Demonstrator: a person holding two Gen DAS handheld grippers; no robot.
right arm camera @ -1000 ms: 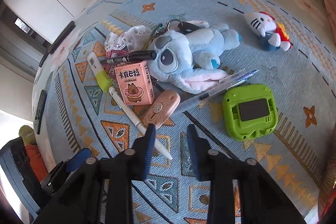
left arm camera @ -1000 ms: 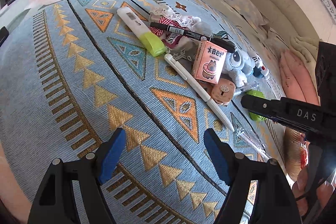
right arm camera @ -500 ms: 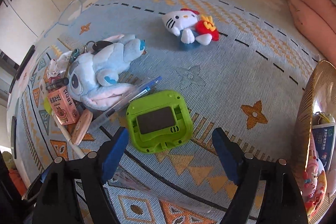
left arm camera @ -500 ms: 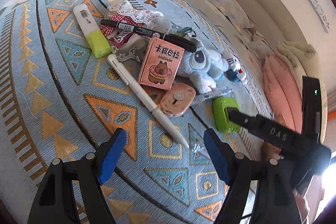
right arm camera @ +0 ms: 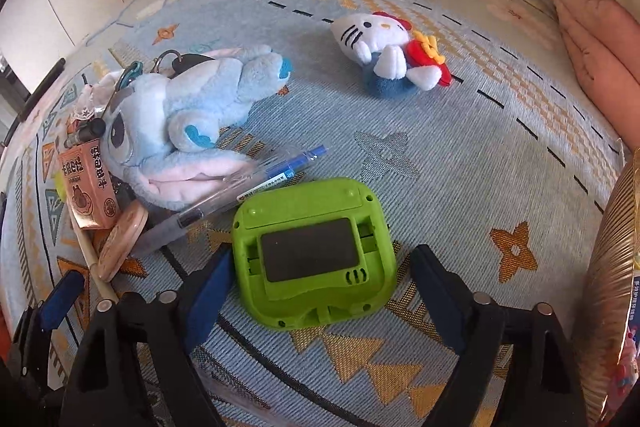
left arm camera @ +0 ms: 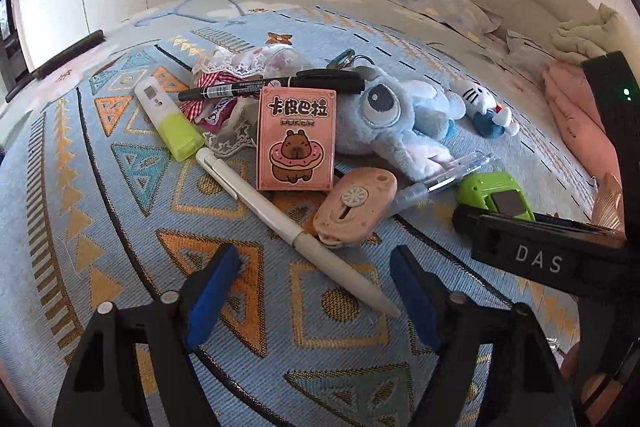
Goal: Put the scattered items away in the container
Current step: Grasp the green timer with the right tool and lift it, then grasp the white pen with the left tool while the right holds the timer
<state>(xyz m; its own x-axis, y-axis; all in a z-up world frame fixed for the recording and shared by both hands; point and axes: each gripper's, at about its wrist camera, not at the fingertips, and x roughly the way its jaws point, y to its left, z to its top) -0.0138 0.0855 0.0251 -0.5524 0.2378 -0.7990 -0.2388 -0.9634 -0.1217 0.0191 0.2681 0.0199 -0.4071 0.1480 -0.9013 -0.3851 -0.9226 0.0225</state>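
Observation:
Scattered items lie on a patterned blue bedspread. My left gripper hangs over the tip end of a white pen. Its jaws are closing with the pen tip between them, and the pads are clear of it. My right gripper straddles a green plastic gadget. Its jaws are closing too, with gaps on both sides of the gadget. The golden container sits at the right edge with something inside.
Beyond the pen lie a pink card box, a peach tape dispenser, a blue plush, a black marker and a yellow highlighter. A clear blue pen and a white kitty plush lie farther out. Pink bedding is at right.
The left gripper came in toward the pile, the pen tip now lies between its narrowed fingers. The right gripper went from nearly shut to wide and shifted from the pen to the green gadget.

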